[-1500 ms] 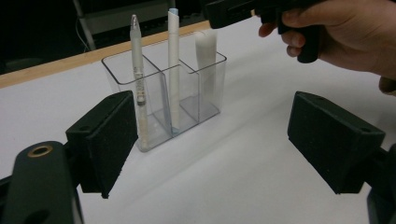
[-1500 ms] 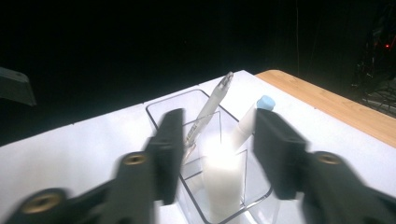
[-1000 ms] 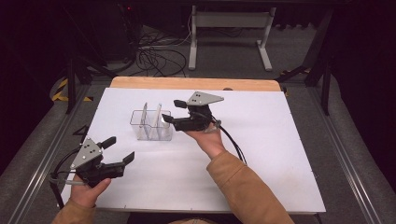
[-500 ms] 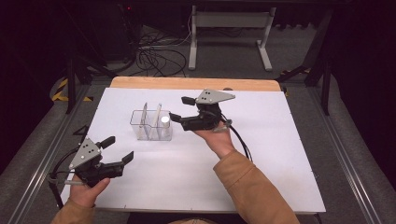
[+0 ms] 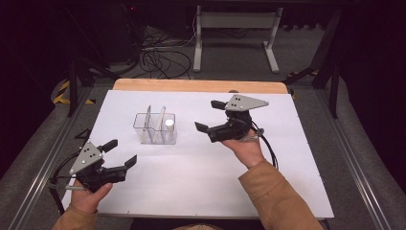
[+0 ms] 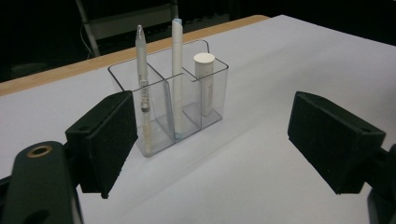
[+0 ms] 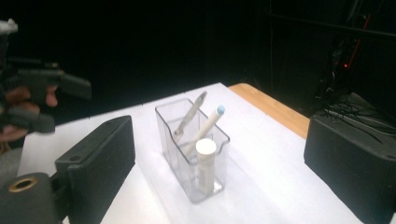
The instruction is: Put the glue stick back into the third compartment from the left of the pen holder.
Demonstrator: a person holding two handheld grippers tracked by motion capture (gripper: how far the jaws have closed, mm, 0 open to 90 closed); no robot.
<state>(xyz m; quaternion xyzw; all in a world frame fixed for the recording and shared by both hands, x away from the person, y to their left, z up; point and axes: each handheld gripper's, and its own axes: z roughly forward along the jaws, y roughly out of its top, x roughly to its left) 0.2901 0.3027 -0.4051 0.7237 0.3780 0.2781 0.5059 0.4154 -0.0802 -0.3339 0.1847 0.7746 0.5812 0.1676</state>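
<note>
A clear holder (image 5: 154,128) with three compartments stands on the white table sheet (image 5: 191,187). Two pens (image 6: 141,88) (image 6: 176,70) lean in its left and middle compartments. A white cylinder (image 5: 169,125) stands upright in the right one. My right gripper (image 5: 209,115) hovers open a short way right of the holder, with nothing between its jaws. My left gripper (image 5: 119,152) is held open near the front left of the sheet, also with nothing in it. The left gripper view shows the holder (image 6: 187,100) beyond its open jaws. The right gripper view shows the holder (image 7: 184,135) and cylinder (image 7: 205,161).
A wooden strip (image 5: 191,86) runs along the table's far edge. Cables (image 5: 158,57) and a metal stand (image 5: 234,28) lie on the floor beyond it. Metal rails (image 5: 43,163) flank the table. The other hand's gripper (image 7: 42,93) shows at the far left of the right gripper view.
My right gripper has drawn back to the right, away from the holder. The white cylinder now shows standing in the right compartment. The left gripper has barely moved.
</note>
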